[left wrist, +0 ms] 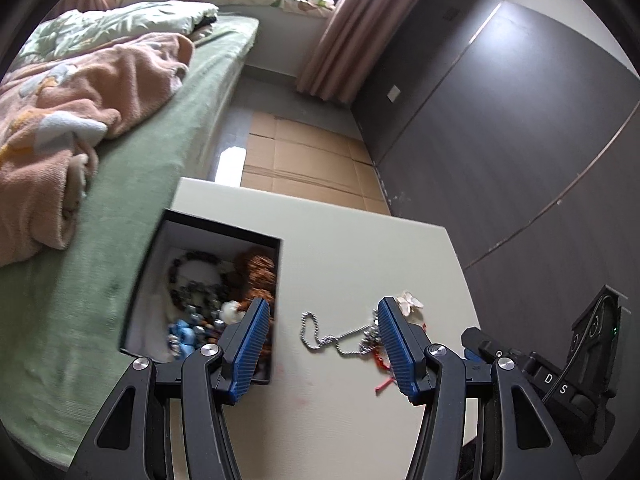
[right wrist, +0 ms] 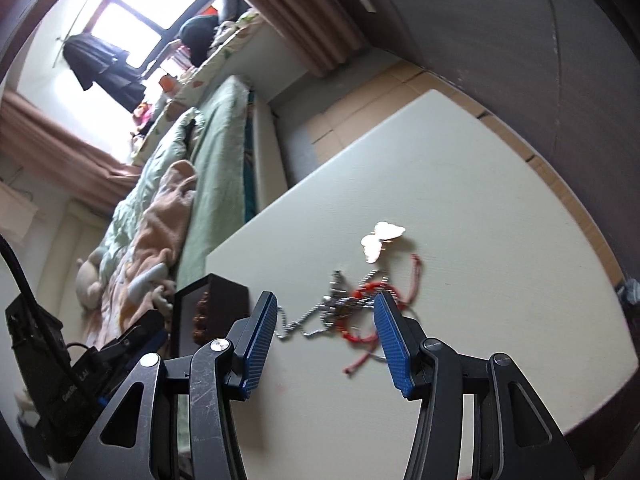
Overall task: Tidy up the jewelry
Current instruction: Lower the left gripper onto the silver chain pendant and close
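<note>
A black jewelry box with a white lining stands open at the left of a white table; it holds dark bead bracelets, a brown bead piece and blue and white trinkets. On the table lie a silver ball chain, a red cord bracelet and a white butterfly clip. My left gripper hangs open above the chain, nothing between its fingers. My right gripper is open over the tangled chain and red cord. The box shows at its left.
A bed with a green sheet and a peach blanket runs along the table's left side. Flattened cardboard covers the floor beyond the table. A dark grey wardrobe stands to the right, and pink curtains hang at the back.
</note>
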{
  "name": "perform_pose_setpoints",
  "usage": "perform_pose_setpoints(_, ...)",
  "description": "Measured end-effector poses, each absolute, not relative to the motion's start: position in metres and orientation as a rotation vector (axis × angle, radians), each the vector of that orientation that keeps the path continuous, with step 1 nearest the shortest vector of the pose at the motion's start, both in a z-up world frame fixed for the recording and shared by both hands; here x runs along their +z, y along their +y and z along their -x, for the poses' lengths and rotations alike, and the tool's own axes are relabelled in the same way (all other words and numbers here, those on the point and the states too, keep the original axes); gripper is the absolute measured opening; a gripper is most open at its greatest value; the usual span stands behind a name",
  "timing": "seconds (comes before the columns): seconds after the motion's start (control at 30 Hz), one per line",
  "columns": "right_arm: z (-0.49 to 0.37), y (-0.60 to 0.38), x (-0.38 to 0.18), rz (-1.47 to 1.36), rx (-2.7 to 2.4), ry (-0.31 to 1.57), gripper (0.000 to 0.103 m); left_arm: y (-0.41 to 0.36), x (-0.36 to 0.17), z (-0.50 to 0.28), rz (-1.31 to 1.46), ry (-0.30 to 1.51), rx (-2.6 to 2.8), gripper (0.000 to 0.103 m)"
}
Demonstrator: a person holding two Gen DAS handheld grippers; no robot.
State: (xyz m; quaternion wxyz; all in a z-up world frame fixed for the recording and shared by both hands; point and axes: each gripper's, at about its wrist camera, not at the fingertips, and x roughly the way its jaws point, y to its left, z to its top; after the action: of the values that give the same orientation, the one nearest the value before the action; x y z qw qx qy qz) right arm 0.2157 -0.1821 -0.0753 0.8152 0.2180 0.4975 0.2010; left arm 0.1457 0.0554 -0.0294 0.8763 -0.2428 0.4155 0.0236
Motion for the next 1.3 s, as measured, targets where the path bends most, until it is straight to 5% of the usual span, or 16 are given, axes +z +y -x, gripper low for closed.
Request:
perform_pose_setpoints(0.5, -0.225, -0.219, -0.096, -0.457, 0.319, 1.171, 0.051, -0.008, -0.059, -0.174, 0.384, 0.946, -0.043, 0.058)
perform_pose_setpoints(0.67, -0.233, -0.223, -0.107, -0.491, 0.335, 1.224, 0.083, -0.02, -0.076, -0.189, 0.354, 0.99, -0.051, 0.058)
perform_pose_setpoints(0.97, -0.244, -0.23, -0.118, -0.544, 0.305, 1.271, 0.083, -0.028, -0.1, -0.211, 0.335, 1.037, -0.056, 0.057)
perform_pose_setpoints(1.3, -0.248, -0.229, -0.118, -0.587, 0.339, 1.269, 0.083, -0.032, -0.122, -0.225, 0.317, 1.061, -0.053, 0.036)
